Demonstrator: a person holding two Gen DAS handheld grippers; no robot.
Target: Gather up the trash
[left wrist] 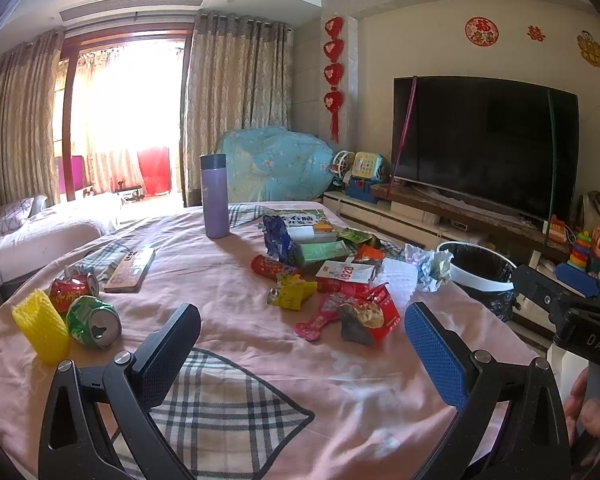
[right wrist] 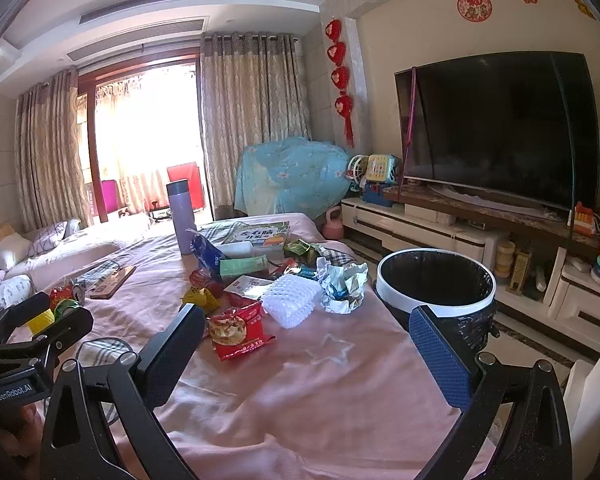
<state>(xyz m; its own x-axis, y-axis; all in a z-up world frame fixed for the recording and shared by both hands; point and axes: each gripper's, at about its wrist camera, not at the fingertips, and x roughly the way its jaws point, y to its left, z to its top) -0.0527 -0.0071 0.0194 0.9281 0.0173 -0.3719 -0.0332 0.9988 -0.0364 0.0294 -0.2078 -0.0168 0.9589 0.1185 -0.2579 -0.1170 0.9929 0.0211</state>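
Now, sweeping from the left side of the table: a yellow foam sleeve [left wrist: 40,330] stands upright at the near-left edge, touching a crushed green can [left wrist: 94,322] that lies on its side with its mouth toward the camera, and a crushed red can [left wrist: 74,285] sits just behind them. The left gripper [left wrist: 302,354] hangs above the pink tablecloth [left wrist: 220,280] with its jaws spread wide and nothing between them; those cans lie off to its left, while the main heap of wrappers lies ahead and slightly right. Moving on to the middle, a red snack packet [right wrist: 236,332] is the nearest piece of that heap, lying flat with its long axis running roughly away from the viewer. From the right wrist view it sits just ahead of the right gripper [right wrist: 308,350], close to the black finger on the left of the opening, and these jaws too are wide apart and empty. Behind the packet lies a white foam net [right wrist: 292,300], and beside that a ball of crumpled paper [right wrist: 342,286]. Further right, beyond the table's edge, stands the bin [right wrist: 436,298], open-topped and lined with a black bag, just past the blue finger. By my reading the right hand is better placed for the packet: it lies almost inside that opening, and the bin is on the same side, so the carry looks short.
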